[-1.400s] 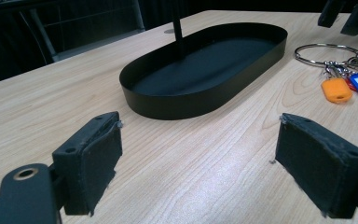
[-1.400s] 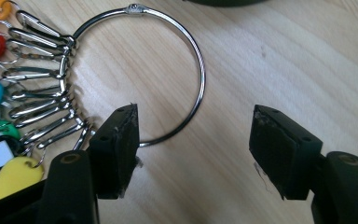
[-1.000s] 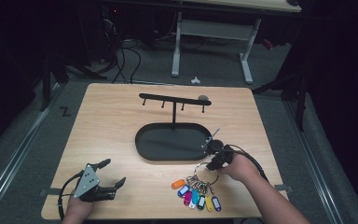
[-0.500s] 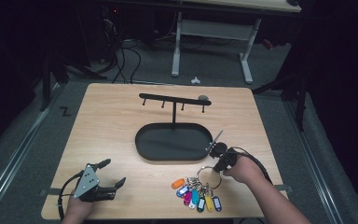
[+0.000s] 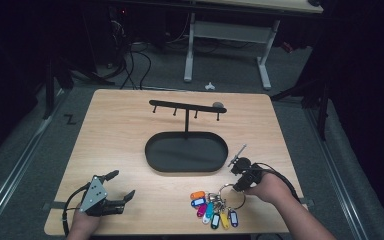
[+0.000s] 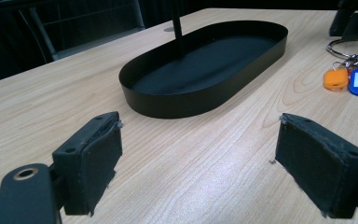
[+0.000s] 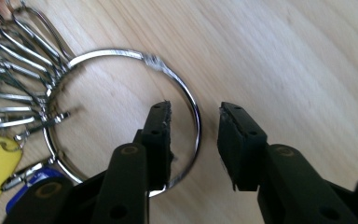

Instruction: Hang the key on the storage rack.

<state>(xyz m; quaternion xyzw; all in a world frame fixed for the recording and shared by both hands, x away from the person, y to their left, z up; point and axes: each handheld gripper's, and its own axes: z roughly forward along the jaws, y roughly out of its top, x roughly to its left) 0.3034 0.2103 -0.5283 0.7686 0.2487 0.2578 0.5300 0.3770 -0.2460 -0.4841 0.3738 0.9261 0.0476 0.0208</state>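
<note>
Right gripper (image 7: 193, 140) is lowered at the near right edge, fingers parted astride the ring's (image 7: 121, 116) wire, seemingly for a pinch. Left gripper (image 6: 200, 158) is parked wide open, empty.

The table (image 6: 177, 154) is pale, smooth, matt wood grain, the oval tray (image 6: 205, 100) near it is matt black metal, the key ring (image 7: 121, 53) is bright polished metal holding glossy plastic tags (image 5: 215, 210), and the gripper pads (image 6: 324, 163) look rough and matt.

Dim room, grey carpeted floor (image 5: 40, 150), white-legged desk (image 5: 260, 55) behind, tangled cables (image 5: 130, 65) underneath.
</note>
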